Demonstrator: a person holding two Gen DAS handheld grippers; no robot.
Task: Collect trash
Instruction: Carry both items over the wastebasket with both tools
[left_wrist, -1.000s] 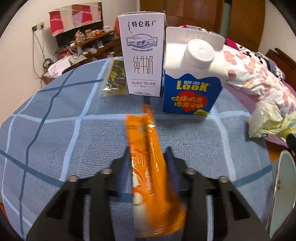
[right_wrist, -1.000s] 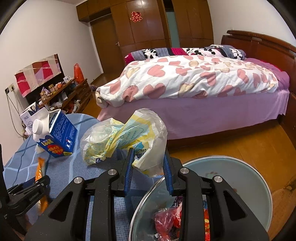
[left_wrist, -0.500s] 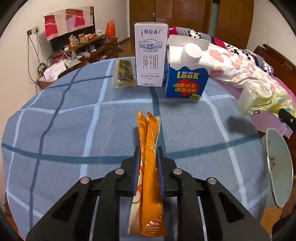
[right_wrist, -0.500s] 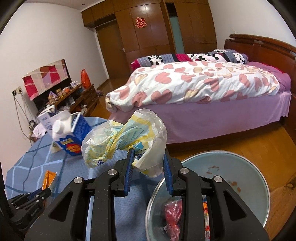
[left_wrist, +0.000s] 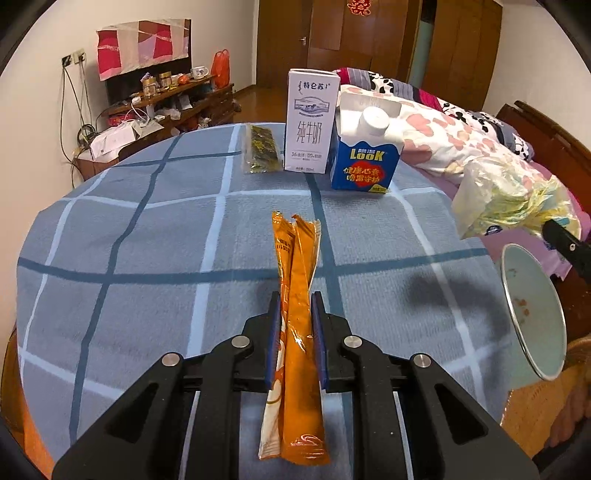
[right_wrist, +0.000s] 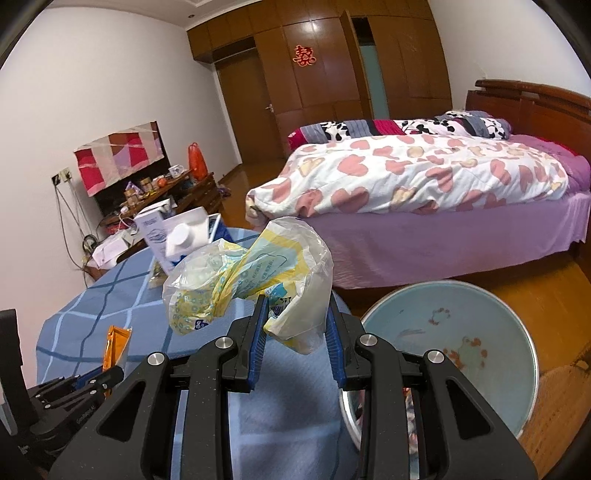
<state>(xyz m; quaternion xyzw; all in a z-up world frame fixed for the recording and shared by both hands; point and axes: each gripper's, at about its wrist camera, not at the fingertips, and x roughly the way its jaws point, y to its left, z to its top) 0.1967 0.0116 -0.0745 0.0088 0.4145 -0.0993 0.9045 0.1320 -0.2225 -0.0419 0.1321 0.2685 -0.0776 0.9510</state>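
Note:
My left gripper (left_wrist: 294, 308) is shut on two long orange snack wrappers (left_wrist: 295, 273), held above the blue checked tablecloth (left_wrist: 147, 236); their tips poke forward past the pads. In the right wrist view the same wrappers (right_wrist: 117, 341) show at lower left. My right gripper (right_wrist: 295, 314) is shut on a crumpled clear and yellow plastic bag (right_wrist: 243, 277), lifted above the table's right edge. The bag (left_wrist: 509, 199) also shows at the right of the left wrist view. A pale blue basin (right_wrist: 454, 332) with scraps in it stands on the floor just right of the table.
A white milk carton (left_wrist: 312, 122), a blue carton with a white cap (left_wrist: 365, 151) and a dark flat packet (left_wrist: 260, 151) stand at the table's far side. A bed with a heart-print quilt (right_wrist: 424, 177) lies beyond. A cluttered low cabinet (left_wrist: 162, 107) lines the left wall.
The left jaws closed on the orange wrappers and lifted them, pulling back from the cartons. The right gripper carried the bag up and away from the blue carton, toward the basin side.

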